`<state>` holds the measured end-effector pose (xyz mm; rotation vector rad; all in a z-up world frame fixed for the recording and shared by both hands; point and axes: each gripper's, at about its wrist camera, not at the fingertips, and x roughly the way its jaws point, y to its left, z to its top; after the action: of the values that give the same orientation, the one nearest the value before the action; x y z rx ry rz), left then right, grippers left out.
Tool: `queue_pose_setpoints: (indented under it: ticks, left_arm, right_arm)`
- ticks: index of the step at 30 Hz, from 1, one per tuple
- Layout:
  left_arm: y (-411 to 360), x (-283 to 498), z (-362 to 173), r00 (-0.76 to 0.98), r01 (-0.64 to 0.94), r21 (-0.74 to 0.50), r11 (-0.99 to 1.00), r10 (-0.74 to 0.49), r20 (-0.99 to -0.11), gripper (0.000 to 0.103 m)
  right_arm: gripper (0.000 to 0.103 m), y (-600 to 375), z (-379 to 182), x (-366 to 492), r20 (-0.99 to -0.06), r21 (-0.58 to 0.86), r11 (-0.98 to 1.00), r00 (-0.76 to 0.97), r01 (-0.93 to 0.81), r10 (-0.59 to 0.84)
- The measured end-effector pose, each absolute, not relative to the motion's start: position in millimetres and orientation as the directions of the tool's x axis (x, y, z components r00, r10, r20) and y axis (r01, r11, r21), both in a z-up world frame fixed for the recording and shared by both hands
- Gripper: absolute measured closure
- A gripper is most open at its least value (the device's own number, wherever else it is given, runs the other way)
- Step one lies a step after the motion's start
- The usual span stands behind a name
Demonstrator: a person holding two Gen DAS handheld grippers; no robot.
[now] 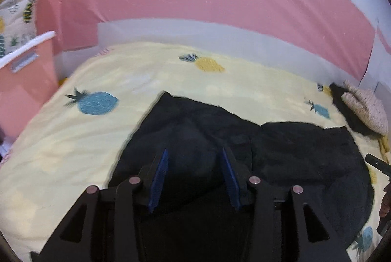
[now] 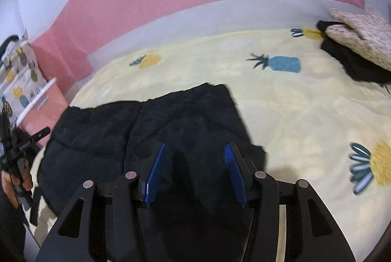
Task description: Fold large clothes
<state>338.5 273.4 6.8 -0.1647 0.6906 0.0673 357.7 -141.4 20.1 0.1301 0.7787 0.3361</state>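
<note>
A large black garment [image 1: 281,147] lies spread on the yellow pineapple-print bed cover [image 1: 73,139]; it also shows in the right wrist view [image 2: 171,122]. My left gripper [image 1: 194,154] is open, its blue-padded fingers [image 1: 160,171] just above the garment's left half, nothing between them. My right gripper [image 2: 195,152] is open over the garment's right half near its right edge, also empty. The other gripper and the hand holding it show at the left edge of the right wrist view [image 2: 17,159].
A beige knitted garment [image 2: 361,39] lies on a dark one [image 2: 354,63] at the bed's far right. A pink bin [image 1: 22,85] with a white rim stands left of the bed. A pink and white wall [image 1: 195,5] runs behind the bed.
</note>
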Motion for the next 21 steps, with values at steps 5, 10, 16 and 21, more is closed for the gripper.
queue_pose_setpoints:
  ticks: [5, 10, 16, 21]
  left_arm:
    - [268, 370, -25, 0.742, -0.150, -0.105, 0.983, 0.042, -0.669, 0.054]
    - [264, 373, -35, 0.748, -0.155, -0.083, 0.984, 0.062, -0.661, 0.054]
    - [262, 367, -25, 0.740, -0.163, -0.064, 0.985, 0.080, -0.668, 0.054]
    - [261, 330, 5, 0.772, -0.153, -0.079, 0.985, 0.069, -0.632, 0.055]
  right_arm:
    - [0.052, -125, -26, 397, -0.749, 0.136, 0.965, 0.615, -0.223, 0.248]
    - [0.052, -131, -43, 404, -0.757, 0.153, 0.968, 0.605, -0.201, 0.245]
    - [0.052, -129, -33, 399, -0.758, 0.136, 0.972, 0.611, -0.190, 0.225]
    - [0.052, -134, -1, 365, -0.718, 0.131, 0.971, 0.656, -0.199, 0.232]
